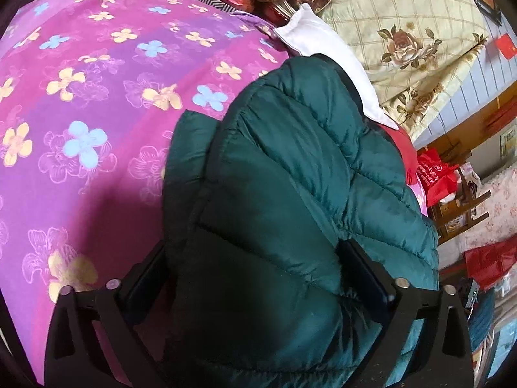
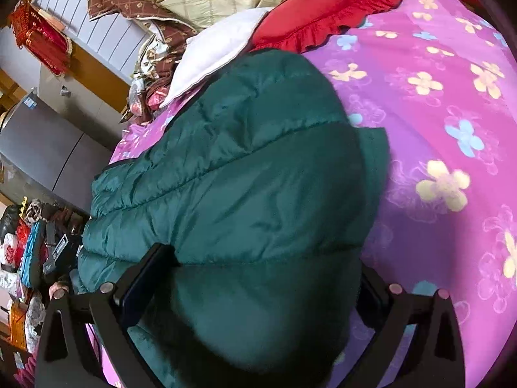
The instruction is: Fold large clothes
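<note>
On the bedspread (image 1: 80,103), green jacket (image 1: 290,194)

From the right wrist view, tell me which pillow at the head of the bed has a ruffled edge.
The red pillow: its edge is frilled, while the white pillow beside it is plain-edged.

Floral bedspread (image 1: 97,113), green jacket (image 1: 290,177), pillows (image 2: 219,45)

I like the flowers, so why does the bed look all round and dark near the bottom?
Left wrist view: the fisheye lens bows the flowered bedspread; the green puffer jacket shades it. Right wrist view: same bulge, and the near jacket is blurred.
</note>
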A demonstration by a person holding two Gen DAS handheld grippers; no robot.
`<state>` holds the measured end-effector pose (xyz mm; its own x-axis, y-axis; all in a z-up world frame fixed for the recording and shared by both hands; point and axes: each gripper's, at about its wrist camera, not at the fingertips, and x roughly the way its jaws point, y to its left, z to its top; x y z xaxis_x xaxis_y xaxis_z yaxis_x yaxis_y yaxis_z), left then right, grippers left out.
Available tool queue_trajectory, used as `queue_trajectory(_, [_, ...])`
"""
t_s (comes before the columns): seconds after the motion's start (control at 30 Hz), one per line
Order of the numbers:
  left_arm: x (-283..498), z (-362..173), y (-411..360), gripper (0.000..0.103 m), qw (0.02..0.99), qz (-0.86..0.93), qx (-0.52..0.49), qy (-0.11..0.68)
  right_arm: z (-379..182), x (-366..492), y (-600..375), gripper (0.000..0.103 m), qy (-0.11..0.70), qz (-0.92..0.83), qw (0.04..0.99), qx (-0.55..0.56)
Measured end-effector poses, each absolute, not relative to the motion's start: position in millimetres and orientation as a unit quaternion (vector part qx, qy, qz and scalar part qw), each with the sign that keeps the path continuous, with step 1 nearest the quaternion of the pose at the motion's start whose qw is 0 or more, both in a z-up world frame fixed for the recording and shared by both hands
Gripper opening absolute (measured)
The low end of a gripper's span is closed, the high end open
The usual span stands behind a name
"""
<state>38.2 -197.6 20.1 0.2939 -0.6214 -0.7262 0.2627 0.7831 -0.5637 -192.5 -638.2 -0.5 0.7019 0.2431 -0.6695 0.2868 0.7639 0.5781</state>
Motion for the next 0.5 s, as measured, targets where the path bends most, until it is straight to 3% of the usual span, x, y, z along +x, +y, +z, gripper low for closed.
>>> queue_trajectory(0.1, [33.1, 27.2, -199.2, 0.056, 0.786, -0.293, -0.172, 0.516, 2.9, -189.7, -628.8, 0.094, 0.387, -0.003, 0.859, 0.334])
queue_trajectory(0.23, [20.6, 40.1, -200.8, 0.034, 0.803, -0.298, -0.151, 0.494, 13.4, -193.6, -620.8, 0.072, 0.382, -0.008, 0.865, 0.324])
queue_trajectory(0.37, [8.8, 52.3, -194.1, 0.022, 0.812, -0.299, -0.147, 0.478, 30.8, -204.3, -614.6, 0.051, 0.371, -0.005, 0.874, 0.313])
queue_trajectory(0.5, [-6.2, 69.1, -183.2, 0.015, 0.814, -0.307, -0.149, 0.470, 51.0, -217.4, -606.6, 0.044, 0.356, -0.004, 0.884, 0.302])
